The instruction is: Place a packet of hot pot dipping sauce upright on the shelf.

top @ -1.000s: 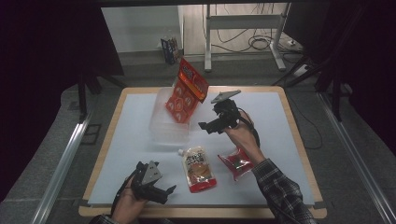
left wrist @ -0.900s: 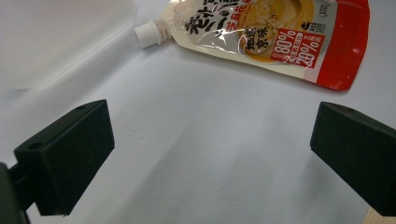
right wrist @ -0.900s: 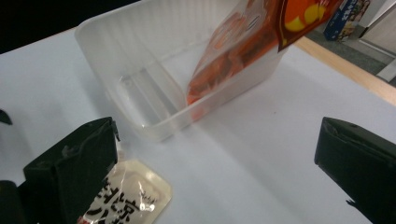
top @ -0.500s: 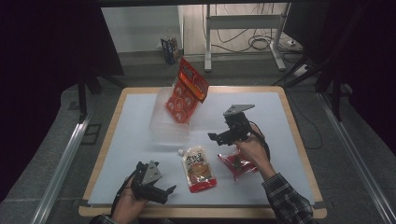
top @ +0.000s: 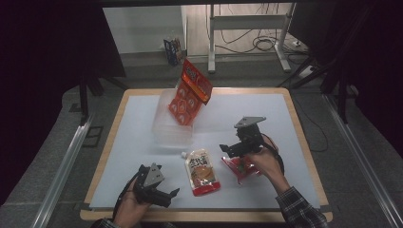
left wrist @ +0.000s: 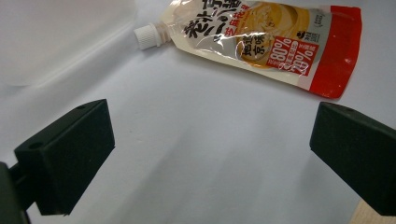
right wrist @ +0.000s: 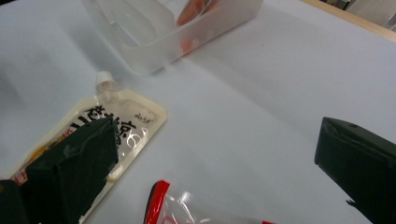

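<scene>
A cream and orange spouted pouch lies flat on the white table top, cap toward the clear container. To its right lies a red and clear packet. My right gripper hovers open just above that packet, jaws wide apart and holding nothing. At the front left, my left gripper rests open, pointing at the pouch from a short way off. An orange-red snack bag stands tilted in the container.
The clear container stands at the table's middle back. The wooden table rim frames the white top. Bare white surface lies at the back right and far left. Dark floor and metal rails surround the table.
My right gripper has come back from beside the container toward the person, down over the red packet. The left gripper has stayed put.
</scene>
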